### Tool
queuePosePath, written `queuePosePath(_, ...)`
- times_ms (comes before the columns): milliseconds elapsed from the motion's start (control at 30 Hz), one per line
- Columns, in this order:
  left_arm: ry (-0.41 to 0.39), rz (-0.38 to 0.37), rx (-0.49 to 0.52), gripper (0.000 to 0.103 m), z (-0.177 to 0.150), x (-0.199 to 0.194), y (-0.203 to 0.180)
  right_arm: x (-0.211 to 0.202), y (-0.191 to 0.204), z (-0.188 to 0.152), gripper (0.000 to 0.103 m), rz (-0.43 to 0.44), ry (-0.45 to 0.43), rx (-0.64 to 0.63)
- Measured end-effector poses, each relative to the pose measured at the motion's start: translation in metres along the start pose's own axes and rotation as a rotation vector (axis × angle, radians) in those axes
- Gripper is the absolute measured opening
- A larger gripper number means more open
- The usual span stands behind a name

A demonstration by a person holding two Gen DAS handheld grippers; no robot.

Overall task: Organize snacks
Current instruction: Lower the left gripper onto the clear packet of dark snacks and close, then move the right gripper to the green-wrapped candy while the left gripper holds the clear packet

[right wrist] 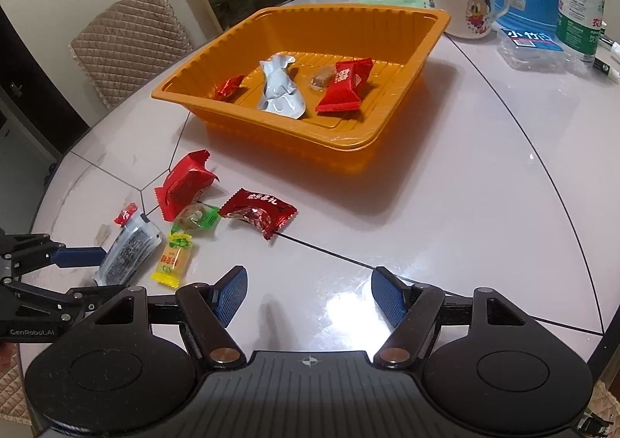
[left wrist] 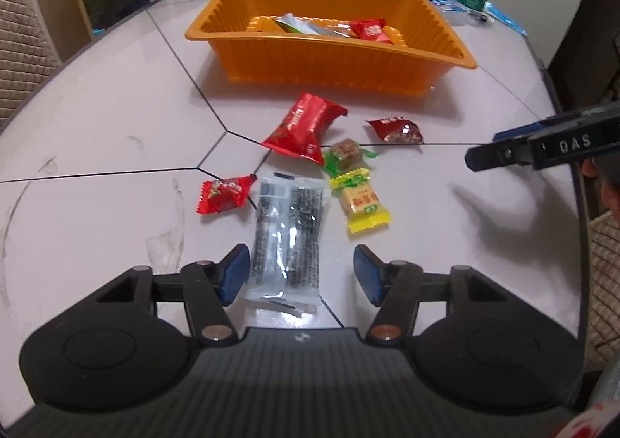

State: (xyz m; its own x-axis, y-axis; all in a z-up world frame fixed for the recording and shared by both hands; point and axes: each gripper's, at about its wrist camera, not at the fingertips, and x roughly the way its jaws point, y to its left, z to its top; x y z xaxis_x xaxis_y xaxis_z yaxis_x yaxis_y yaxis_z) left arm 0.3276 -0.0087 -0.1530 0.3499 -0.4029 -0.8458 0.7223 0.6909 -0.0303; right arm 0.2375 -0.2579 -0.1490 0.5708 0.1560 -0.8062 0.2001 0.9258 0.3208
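Loose snacks (left wrist: 306, 174) beside orange tray (left wrist: 329, 62), partly filled

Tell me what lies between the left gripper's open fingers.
The clear packet of dark snacks lies on the table between the left gripper fingers, untouched; the left wrist view shows it.

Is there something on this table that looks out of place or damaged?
Nothing looks damaged or spilled. Six wrapped snacks lie loose on the table in front of the orange tray, among them a clear packet between the open jaws of the left gripper. The other snacks are already inside the tray.
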Motion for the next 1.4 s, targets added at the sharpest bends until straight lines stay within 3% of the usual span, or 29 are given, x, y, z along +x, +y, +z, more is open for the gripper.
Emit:
queuePosePath(167,-0.004,0.074,0.009,0.055,0.011,0.01,-0.005,0.004,0.005,0.001,0.071,0.004,0.005,-0.018)
queuePosePath(233,0.005,0.094,0.016,0.049,0.014,0.016,-0.006,0.004,0.006,0.001,0.071,0.005,0.005,-0.023)
queuePosePath(567,0.015,0.123,0.042,0.036,0.015,0.023,-0.015,0.004,0.009,0.003,0.071,0.025,-0.015,-0.058)
queuePosePath(967,-0.027,0.199,-0.118,0.036,-0.008,-0.013,-0.007,0.018,0.043,0.01,0.07,0.124,-0.051,-0.218)
queuePosePath(1033,-0.03,0.223,-0.147,0.036,-0.011,-0.018,-0.002,0.022,0.052,0.01,0.057,0.142,-0.054,-0.254)
queuePosePath(1100,-0.032,0.242,-0.174,0.036,-0.013,-0.022,0.003,0.029,0.06,0.011,0.052,0.149,-0.047,-0.297)
queuePosePath(1400,-0.042,0.293,-0.258,0.036,-0.019,-0.035,0.023,0.055,0.078,0.027,0.046,0.178,-0.074,-0.494)
